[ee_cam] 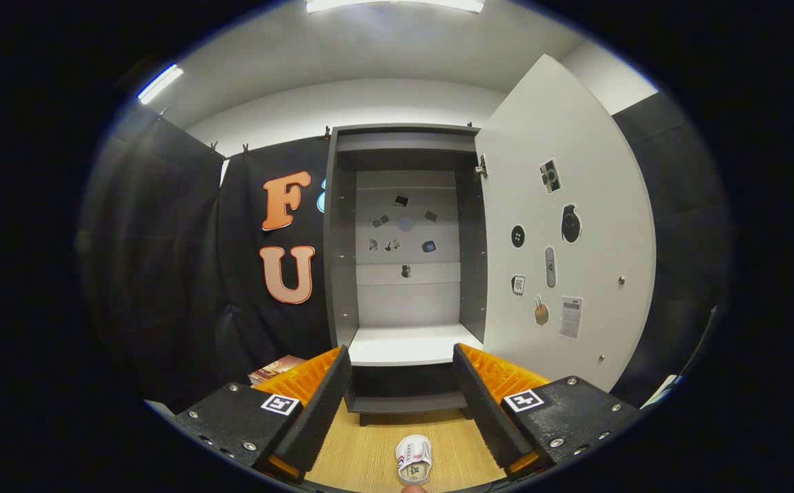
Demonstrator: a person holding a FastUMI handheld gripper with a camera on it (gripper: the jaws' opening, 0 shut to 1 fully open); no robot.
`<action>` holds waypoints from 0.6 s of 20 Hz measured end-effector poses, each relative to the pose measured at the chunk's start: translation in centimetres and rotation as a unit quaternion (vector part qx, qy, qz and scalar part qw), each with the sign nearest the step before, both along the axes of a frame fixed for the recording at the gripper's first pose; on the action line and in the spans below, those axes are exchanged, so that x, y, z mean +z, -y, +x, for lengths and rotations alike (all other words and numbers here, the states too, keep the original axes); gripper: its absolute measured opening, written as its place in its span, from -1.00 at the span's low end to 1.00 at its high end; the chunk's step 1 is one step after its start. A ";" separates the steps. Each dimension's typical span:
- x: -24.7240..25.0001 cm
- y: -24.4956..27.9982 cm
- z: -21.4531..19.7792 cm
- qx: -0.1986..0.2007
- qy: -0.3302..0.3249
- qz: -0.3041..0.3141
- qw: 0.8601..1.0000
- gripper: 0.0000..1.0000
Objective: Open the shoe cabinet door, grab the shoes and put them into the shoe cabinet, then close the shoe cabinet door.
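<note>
The grey shoe cabinet (403, 171) stands straight ahead with its white door (561, 233) swung wide open to the right. Stickers dot the door's inner face and the cabinet's back panel. A white shelf (407, 344) inside the cabinet is bare. A small white shoe (414, 460) with red and blue marks lies on the wooden floor (369, 452), down between my fingers and close to me. My gripper (402, 373) is open, its fingers (321, 404) spread wide with nothing between them, held above the shoe and short of the cabinet.
Black cloth walls close off the left and the right of the booth. A flat book-like object (275, 368) lies on the floor left of the cabinet, behind the left finger. The open door takes up the room to the right of the cabinet.
</note>
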State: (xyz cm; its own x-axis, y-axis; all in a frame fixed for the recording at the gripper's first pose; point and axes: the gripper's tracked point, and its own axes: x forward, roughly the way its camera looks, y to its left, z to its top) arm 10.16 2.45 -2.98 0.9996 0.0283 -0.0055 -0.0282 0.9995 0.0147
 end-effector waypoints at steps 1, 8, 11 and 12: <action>-1.3 -0.1 0.2 0.003 -0.011 -0.001 1.000 0.86; -15.3 -1.5 1.7 0.026 -0.144 0.002 0.989 0.86; -21.1 -1.6 2.0 0.026 -0.194 0.016 0.981 0.87; -22.8 -1.7 2.1 0.026 -0.205 0.029 0.978 0.87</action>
